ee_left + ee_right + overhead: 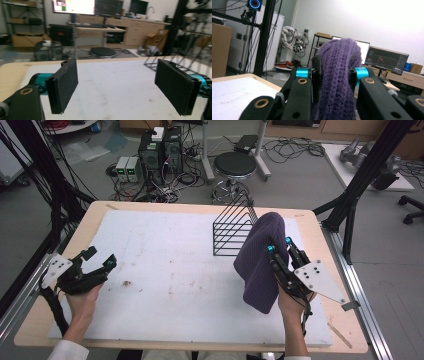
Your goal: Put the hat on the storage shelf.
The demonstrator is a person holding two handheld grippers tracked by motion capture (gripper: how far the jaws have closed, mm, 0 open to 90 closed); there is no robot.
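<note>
Gripping a purple knitted cloth (262, 262), the right claw (278, 245) sat at the right side of the bench (165, 270), its jaws pressed together on the fabric. In the right gripper view the thick ribbed knit (338, 80) was squeezed between the two black jaws and bulged up above them. From the high view the cloth hung in a long fold, its upper end rising above the jaws and its lower end drooping toward the white sheet on the bench; whether that end touched the sheet could not be told. A black wire rack (234, 231) stood just behind the cloth, on the far side of the bench.

The left claw (100, 259) hovered at the left edge of the bench, well apart from the cloth. Its jaws stood wide apart with nothing between them, and the left gripper view showed bare white surface between the two flat black pads (63, 85).
</note>
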